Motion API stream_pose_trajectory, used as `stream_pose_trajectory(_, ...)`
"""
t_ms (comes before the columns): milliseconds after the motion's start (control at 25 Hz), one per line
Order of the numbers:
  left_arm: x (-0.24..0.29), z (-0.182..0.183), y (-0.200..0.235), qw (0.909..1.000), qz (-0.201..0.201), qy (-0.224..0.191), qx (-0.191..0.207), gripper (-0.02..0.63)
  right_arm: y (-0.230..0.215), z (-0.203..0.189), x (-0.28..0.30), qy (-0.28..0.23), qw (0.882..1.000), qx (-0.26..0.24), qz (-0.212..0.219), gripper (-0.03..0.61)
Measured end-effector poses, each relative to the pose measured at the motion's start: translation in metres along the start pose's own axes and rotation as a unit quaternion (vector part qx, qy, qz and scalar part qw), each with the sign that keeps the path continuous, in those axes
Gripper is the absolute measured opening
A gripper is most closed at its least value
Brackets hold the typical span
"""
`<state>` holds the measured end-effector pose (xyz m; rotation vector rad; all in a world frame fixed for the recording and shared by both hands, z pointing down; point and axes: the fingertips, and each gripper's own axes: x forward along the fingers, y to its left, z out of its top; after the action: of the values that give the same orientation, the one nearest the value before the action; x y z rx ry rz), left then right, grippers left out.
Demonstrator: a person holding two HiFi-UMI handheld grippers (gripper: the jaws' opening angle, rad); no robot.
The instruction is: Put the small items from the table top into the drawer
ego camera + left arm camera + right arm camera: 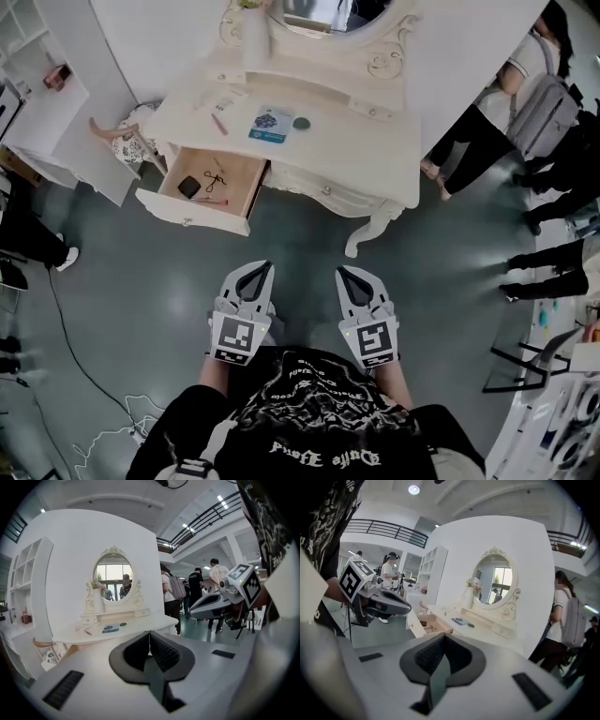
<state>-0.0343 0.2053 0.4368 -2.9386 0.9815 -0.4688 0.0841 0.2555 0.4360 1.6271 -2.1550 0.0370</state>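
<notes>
Lower centre, the left hand-held gripper [259, 272] and right hand-held gripper [349, 275] are closed and empty, well short of the bench [375, 150]. The blue packet [271, 124], green disc [301, 123] and pink pen [218, 124] wait on top, and the drawer [248, 192] at upper left stands open, presumably to receive them.

We see bystanders [521, 70] at head view's rt edge, one w/ grey backpack [542, 112]; white shelf unit [37, 94] lt; oval mirror [112, 577].

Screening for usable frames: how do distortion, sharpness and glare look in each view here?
Head view: strong fisheye bend, dressing table sharp, glare streaks on the floor. Left gripper view: round black vignette, near jaws soft, mirror bright but readable. Right gripper view: same vignette, ceiling lamp flares, drawer legible.
</notes>
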Motion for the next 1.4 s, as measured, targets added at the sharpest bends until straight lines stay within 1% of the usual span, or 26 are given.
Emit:
stream_pose_trajectory(160, 0.015, 0.006, 0.024, 1.0, -0.003, -0.004, 0.004, 0.015, -0.01, 0.009, 0.024, -0.002, 1.0, 0.008, -0.007, 0.01)
stream_pose_trajectory(520, 0.042, 0.007, 0.059, 0.9991, -0.04, -0.005, 0.012, 0.015, -0.013, 0.021, 0.066, 0.011, 0.999, 0.018, -0.028, 0.011)
stream_pose_trajectory(760, 0.055, 0.009, 0.071, 0.997, -0.075, -0.012, 0.018, 0.015, -0.013, 0.026, 0.079, 0.02, 0.998, 0.027, -0.055, 0.011)
stream_pose_trajectory(960, 0.059, 0.006, 0.071, 0.9952, -0.096, -0.01, 0.017, 0.015, -0.011, 0.021, 0.078, 0.037, 0.996, 0.037, -0.068, 0.011)
stream_pose_trajectory(1120, 0.059, 0.003, 0.078, 0.9954, -0.094, -0.009, 0.013, 0.015, -0.009, 0.02, 0.08, 0.042, 0.996, 0.037, -0.069, 0.011)
stream_pose_trajectory(1400, 0.054, 0.001, 0.093, 0.9975, -0.07, -0.009, -0.001, 0.015, -0.008, 0.025, 0.089, 0.04, 0.997, 0.029, -0.055, 0.011)
